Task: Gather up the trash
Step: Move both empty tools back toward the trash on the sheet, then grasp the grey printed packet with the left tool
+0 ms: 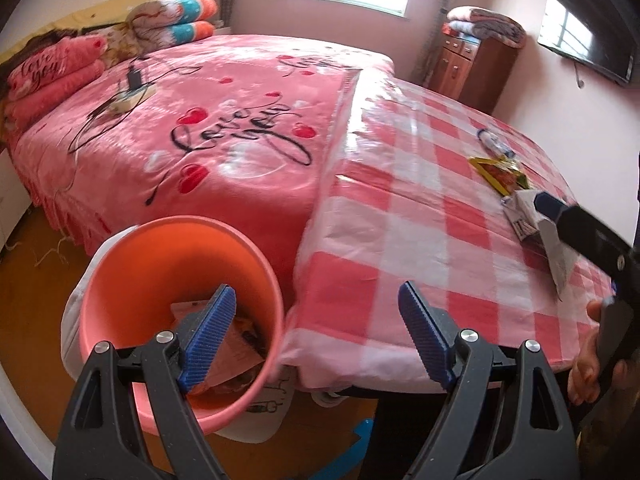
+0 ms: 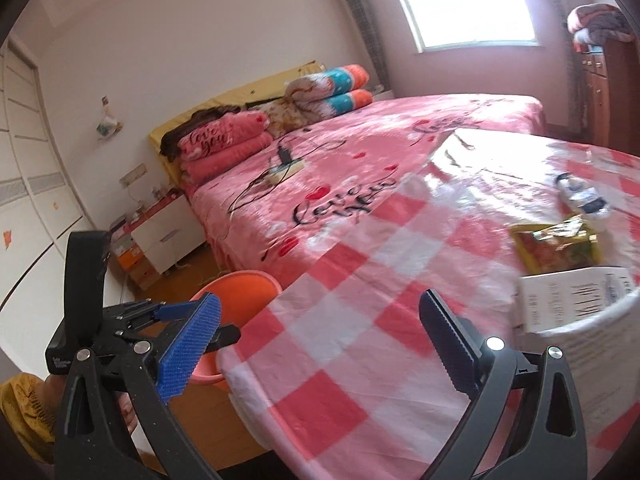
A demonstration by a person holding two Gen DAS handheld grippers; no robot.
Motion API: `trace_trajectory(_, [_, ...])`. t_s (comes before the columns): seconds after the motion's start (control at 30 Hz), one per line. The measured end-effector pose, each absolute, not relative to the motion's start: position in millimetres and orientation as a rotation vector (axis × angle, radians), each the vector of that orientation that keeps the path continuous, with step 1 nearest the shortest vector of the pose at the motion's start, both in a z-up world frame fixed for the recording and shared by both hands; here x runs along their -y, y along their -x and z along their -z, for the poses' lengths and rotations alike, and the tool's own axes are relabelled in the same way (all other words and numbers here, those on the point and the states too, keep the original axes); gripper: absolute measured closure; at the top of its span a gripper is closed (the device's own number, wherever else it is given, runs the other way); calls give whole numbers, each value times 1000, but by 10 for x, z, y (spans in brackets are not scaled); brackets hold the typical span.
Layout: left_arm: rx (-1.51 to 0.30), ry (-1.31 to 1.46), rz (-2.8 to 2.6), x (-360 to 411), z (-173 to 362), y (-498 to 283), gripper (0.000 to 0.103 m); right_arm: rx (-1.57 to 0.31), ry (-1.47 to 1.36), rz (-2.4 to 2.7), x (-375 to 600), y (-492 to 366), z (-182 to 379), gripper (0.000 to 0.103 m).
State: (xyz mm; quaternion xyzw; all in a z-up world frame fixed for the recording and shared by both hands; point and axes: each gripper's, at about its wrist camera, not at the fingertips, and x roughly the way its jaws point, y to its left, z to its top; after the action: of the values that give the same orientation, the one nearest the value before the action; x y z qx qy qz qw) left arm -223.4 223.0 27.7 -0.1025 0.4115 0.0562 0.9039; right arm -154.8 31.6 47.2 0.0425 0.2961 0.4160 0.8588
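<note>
- Orange plastic bin (image 1: 176,280), round, white liner folding over its rim, is sitting on the wood floor at the table's left corner; crumpled paper and wrappers (image 1: 236,344) are lying in its bottom.
- Left gripper (image 1: 316,332) is hanging over the bin's edge, ribbed blue pads spread wide, nothing between them.
- Table (image 1: 400,220) is wearing a glossy pink-and-white checked cover.
- Trash is waiting on its right side: clear plastic bottle (image 2: 582,196), yellow foil snack bag (image 2: 556,248), white printed carton (image 2: 576,300).
- Right gripper (image 2: 320,340) is hovering over the cover, released and empty.
- Only the left view is showing the bin's contents; the right view is showing just its rim.
</note>
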Motion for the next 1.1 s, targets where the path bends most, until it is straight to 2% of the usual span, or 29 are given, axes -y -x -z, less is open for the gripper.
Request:
trace_trajectory(0.27, [-845,101,-39,-1750,-376,2110,19,-571,-152,-763,199,1405,-523,5])
trace_trajectory(0.7, [-860,-15,135,-1013,-473,1915,19,-590,-319,-601,1112,1069,-408,5])
trace_trajectory(1.1, [-845,-296,384,12,-613,1749,19,-647,-545,-484,2049,804,-184,5])
